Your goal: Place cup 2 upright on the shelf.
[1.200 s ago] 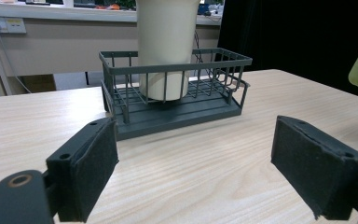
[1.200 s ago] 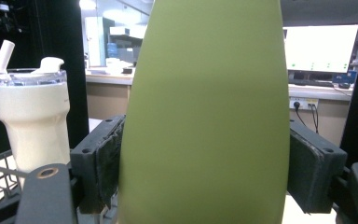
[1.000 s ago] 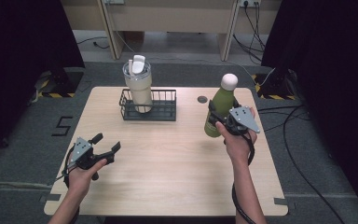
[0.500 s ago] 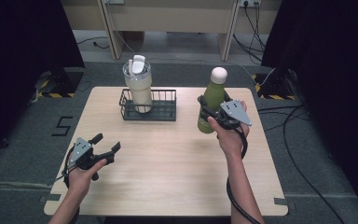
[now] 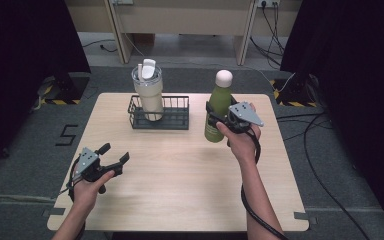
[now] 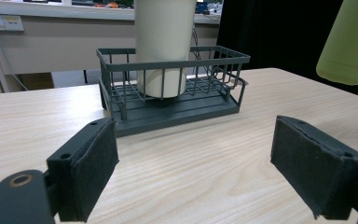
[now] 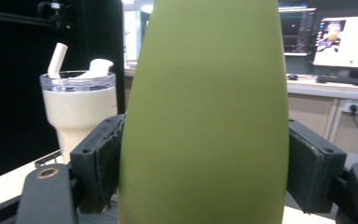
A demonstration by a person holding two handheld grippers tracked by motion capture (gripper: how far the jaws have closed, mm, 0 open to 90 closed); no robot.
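On the pale tabletop [image 5: 180,175], the wire basket [image 5: 159,119] holding a cream tumbler [image 5: 148,95] is your landmark. Your right tongs [image 5: 219,120] are clamped on the green bottle [image 5: 218,107], upright just right of the basket and apparently lifted clear. Keep it vertical, squeeze steady. Your left tongs [image 5: 114,156] lie released, well in front of the basket.
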